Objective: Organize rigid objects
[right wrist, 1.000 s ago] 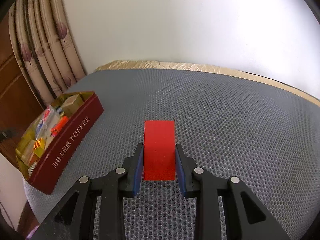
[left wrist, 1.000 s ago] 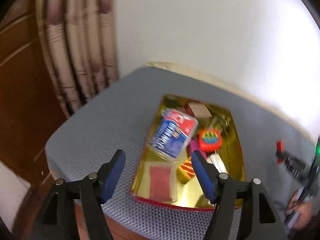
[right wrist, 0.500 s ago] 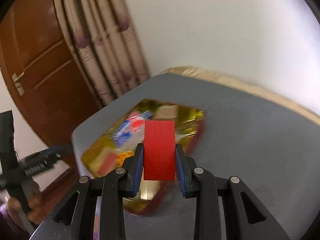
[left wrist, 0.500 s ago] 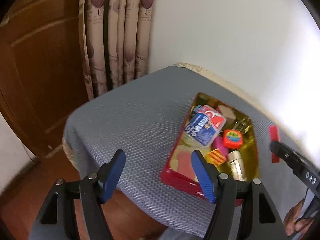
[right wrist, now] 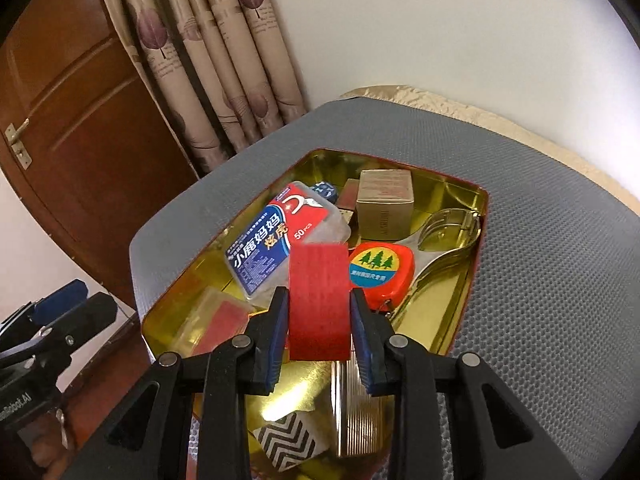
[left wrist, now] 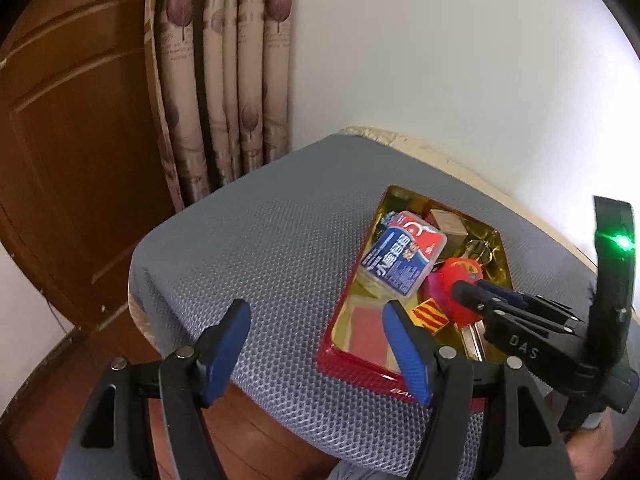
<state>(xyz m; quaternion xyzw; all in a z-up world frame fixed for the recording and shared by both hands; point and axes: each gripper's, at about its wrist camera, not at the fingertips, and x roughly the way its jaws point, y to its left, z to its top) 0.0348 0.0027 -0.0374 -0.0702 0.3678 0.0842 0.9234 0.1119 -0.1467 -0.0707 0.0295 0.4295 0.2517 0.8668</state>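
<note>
Grey mesh matting (right wrist: 540, 240) covers the table, and on it sits a red tin (right wrist: 478, 216) with a gold inside, crowded with a floss box (right wrist: 276, 240), a small gold carton (right wrist: 384, 204) and a red tape measure (right wrist: 380, 268). Over the tin's near half, the right gripper (right wrist: 318, 326) pinches a red block (right wrist: 318, 300) between its blue pads, the block upright above the clutter. To the tin's left, the left gripper (left wrist: 316, 344) hangs with fingers spread wide and nothing between them.
</note>
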